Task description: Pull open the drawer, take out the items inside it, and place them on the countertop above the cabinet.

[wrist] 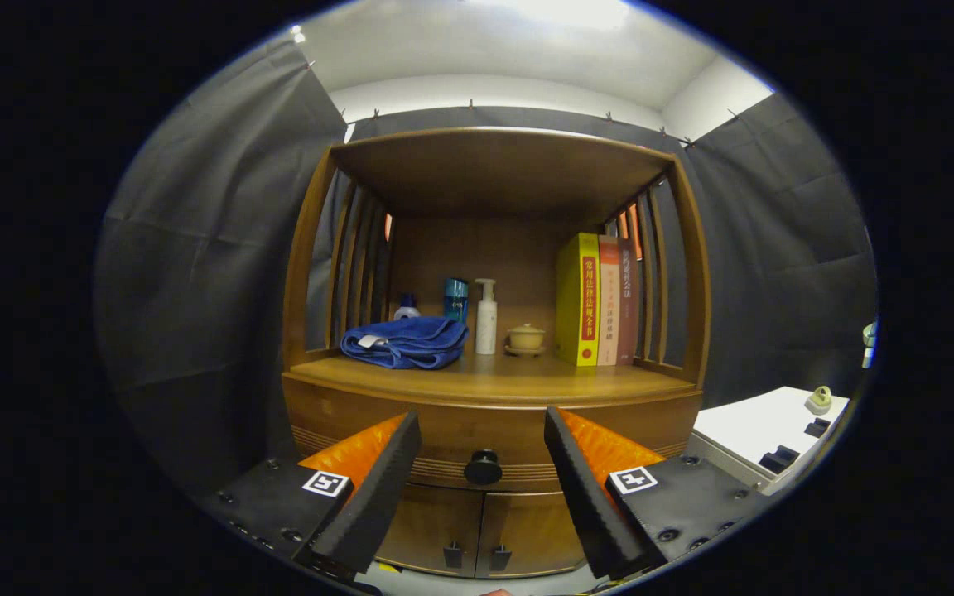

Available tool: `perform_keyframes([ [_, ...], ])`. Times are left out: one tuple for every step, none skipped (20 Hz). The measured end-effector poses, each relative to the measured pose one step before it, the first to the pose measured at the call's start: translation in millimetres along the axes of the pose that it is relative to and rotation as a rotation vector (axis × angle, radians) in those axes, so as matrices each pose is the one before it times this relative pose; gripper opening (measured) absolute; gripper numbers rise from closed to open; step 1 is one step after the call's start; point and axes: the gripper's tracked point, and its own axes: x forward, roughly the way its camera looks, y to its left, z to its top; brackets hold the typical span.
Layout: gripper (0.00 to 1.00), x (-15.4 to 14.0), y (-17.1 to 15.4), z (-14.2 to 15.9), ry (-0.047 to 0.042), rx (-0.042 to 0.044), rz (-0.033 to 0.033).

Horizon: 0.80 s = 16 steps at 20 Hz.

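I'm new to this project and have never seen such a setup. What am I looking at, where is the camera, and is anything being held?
A person holds a hand tool, the gripper, with two jaws. The camera rides on it and looks forward along those black-and-orange jaws. They stand open and hold nothing. Between and beyond them is the round black knob of a shut drawer in a wooden cabinet. On the countertop above lie a blue towel, bottles, a small lidded cup and upright books.
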Motion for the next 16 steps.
perform_keyframes([
  [0.98, 8.93, 0.46, -6.69, 0.01045, -0.00668, -0.00034],
  [0.98, 9.22, -0.20, -8.19, 0.01158, -0.00207, 0.00053],
  [0.98, 9.62, -0.45, -8.39, 0.01411, 0.00059, -0.00126],
  [0.98, 9.49, -0.90, -8.71, 0.01382, 0.00099, 0.00070],
  [0.98, 7.38, -0.98, -9.32, 0.01662, -0.00045, -0.00132],
  [0.98, 9.73, -1.97, -8.58, 0.01513, 0.00076, -0.00489],
  [0.98, 7.90, -1.66, -6.82, 0.01154, 0.00433, -0.00349],
  [0.98, 7.36, -0.41, -4.55, 0.00927, 0.00695, -0.00089],
  [0.98, 6.37, -0.94, -4.34, 0.00905, 0.00393, -0.00292],
  [0.99, 6.78, -2.04, -4.51, 0.00796, 0.00157, -0.00980],
  [0.97, 7.48, 0.31, -2.85, 0.00491, 0.00252, -0.00550],
  [0.95, 6.13, 0.86, -2.45, 0.00352, 0.00311, -0.00142],
  [0.93, 5.70, -1.52, -2.67, 0.01006, 0.00088, -0.00258],
  [0.92, 1.72, -5.07, -2.38, 0.00300, -0.00402, -0.02739],
  [0.86, -0.71, 1.49, 3.51, -0.01670, 0.00296, 0.00307],
  [0.80, 2.80, -0.19, -0.76, 0.00043, -0.01058, -0.00129],
])
